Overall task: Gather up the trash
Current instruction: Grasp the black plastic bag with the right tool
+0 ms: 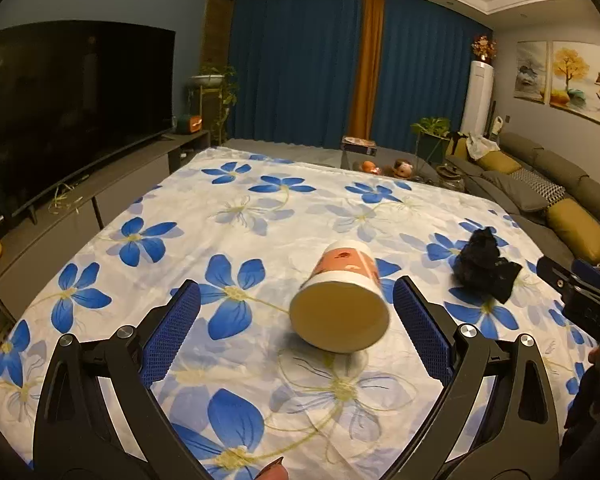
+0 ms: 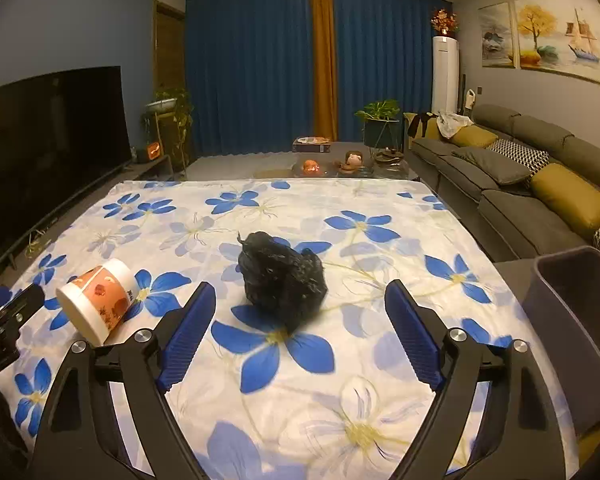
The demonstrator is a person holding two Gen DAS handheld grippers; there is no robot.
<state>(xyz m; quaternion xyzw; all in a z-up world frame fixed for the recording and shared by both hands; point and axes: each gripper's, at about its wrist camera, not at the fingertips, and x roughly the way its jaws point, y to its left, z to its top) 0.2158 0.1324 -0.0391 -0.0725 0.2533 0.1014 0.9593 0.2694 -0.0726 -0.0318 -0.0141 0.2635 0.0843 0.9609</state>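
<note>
A paper cup (image 1: 340,304) with an orange printed band lies on its side on the flowered cloth (image 1: 260,208), its round cream end turned toward the left wrist camera. My left gripper (image 1: 296,286) is open; the cup lies just beyond its fingertips, nearer the right finger, and no pad touches it. A crumpled black plastic bag (image 2: 280,276) sits on the cloth ahead of my right gripper (image 2: 300,288), which is open and wider than the bag, not touching it. The cup (image 2: 100,300) shows at the left of the right wrist view, the bag (image 1: 484,268) at the right of the left wrist view.
A grey bin (image 2: 572,320) stands beside the table's right edge. A sofa (image 2: 520,168) with cushions runs along the right, a television (image 1: 80,108) on a low cabinet along the left. A low table with ornaments (image 2: 340,164) lies beyond the far edge.
</note>
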